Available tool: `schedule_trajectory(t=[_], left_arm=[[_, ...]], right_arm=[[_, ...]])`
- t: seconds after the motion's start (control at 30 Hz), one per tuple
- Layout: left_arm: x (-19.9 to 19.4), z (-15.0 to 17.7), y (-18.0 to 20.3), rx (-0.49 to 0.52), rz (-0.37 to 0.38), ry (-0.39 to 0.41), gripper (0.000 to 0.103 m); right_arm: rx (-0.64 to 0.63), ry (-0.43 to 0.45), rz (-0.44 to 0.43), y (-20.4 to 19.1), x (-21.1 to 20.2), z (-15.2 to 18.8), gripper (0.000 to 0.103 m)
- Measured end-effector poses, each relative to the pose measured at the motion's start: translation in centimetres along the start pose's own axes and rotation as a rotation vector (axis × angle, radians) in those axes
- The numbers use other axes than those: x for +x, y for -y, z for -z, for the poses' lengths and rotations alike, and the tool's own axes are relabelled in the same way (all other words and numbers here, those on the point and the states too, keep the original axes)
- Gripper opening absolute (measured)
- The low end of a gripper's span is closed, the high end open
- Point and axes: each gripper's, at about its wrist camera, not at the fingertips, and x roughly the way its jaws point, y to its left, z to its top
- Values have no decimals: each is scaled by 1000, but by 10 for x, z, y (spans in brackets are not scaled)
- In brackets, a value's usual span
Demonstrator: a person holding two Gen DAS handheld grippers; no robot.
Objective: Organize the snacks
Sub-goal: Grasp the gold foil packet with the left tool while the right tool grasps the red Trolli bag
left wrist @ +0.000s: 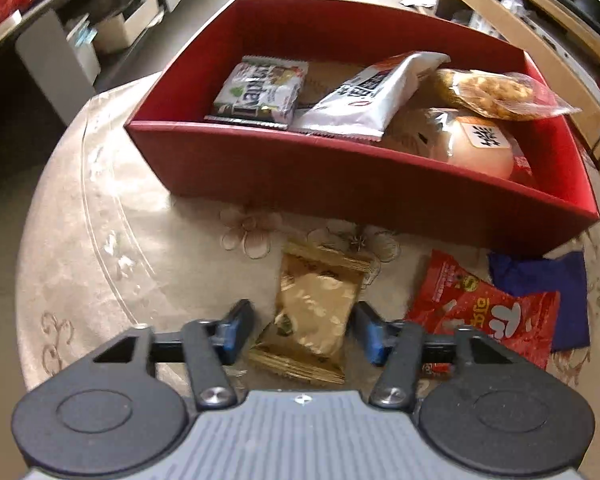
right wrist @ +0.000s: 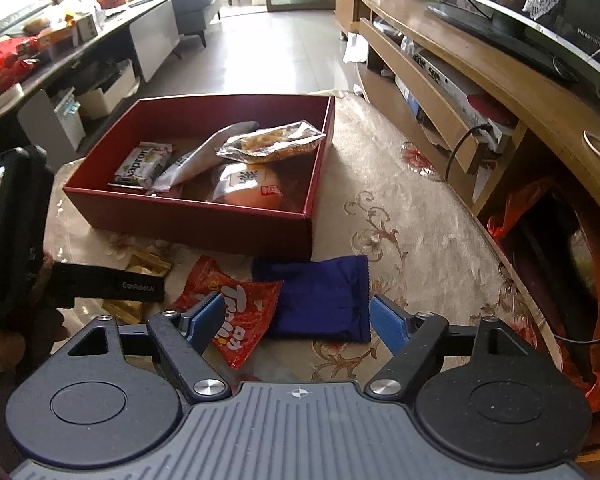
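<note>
1. Left gripper (left wrist: 302, 330) is pointing steeply down at the tablecloth (left wrist: 112, 264), its blue pads (left wrist: 236, 330) flanking a gold snack packet (left wrist: 314, 312).
2. The jaws are drawn in close to the packet's sides; whether the pads are actually pressing on it, I cannot tell. The packet is lying flat on the cloth.
3. Right gripper (right wrist: 296, 320) is hovering with jaws standing wide, holding nothing. A red snack bag (right wrist: 236, 312) and a blue snack bag (right wrist: 320, 296) are lying below and between its fingers.
4. The red bag is overlapping the blue bag's near edge; both are sitting just in front of the red box (right wrist: 188, 220).
5. The red box is resting on the cloth, open-topped. Inside: a green-and-white wafer pack (left wrist: 260, 90) at the left, a white pouch (left wrist: 364, 96) leaning in the middle, a clear bag of fried snacks (left wrist: 496, 94) on top at the right, a wrapped bun (left wrist: 476, 144) beneath it.
6. The left tool's body is showing at the left edge of the right wrist view.
</note>
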Motion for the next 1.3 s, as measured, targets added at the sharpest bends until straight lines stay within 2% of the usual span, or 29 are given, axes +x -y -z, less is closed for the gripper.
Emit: schedule_trajectory(t=[0.1,0.33,0.43,0.57,0.73,0.93,1.03,1.1,1.13,1.23,1.3], left_arm=[[-5,2,-3,31,18,-10,38],[-31,16,-21,79,54,0,38],[-33,18,-32,47,101,-21,38],[-24,19,-46,-18,167,-78,38],[-26,15,-57,-45,193,-67,38],[-29,12,-74,-72,196,-53,38],[-29,12,-83,-81,185,-51,38],[-27,12,-91,-93,178,-56,38],[-26,12,-94,-98,174,-58,38],[-23,13,-93,-95,163,-62,38],[-21,14,-91,-95,162,-69,38]], right_arm=[[14,-10,-5,1,1,2,84],[45,-44,-26,-1,8,3,84],[30,-58,-22,-7,15,1,84],[78,-102,-58,-10,33,-3,84],[117,-147,-116,-19,52,-7,84],[165,-218,-215,-28,70,-6,85],[183,-259,-351,-35,61,-1,84],[180,-251,-423,-36,49,1,84],[174,-232,-412,-35,43,1,84],[94,-149,-234,-38,33,-3,86],[84,-156,-197,-41,40,-6,86]])
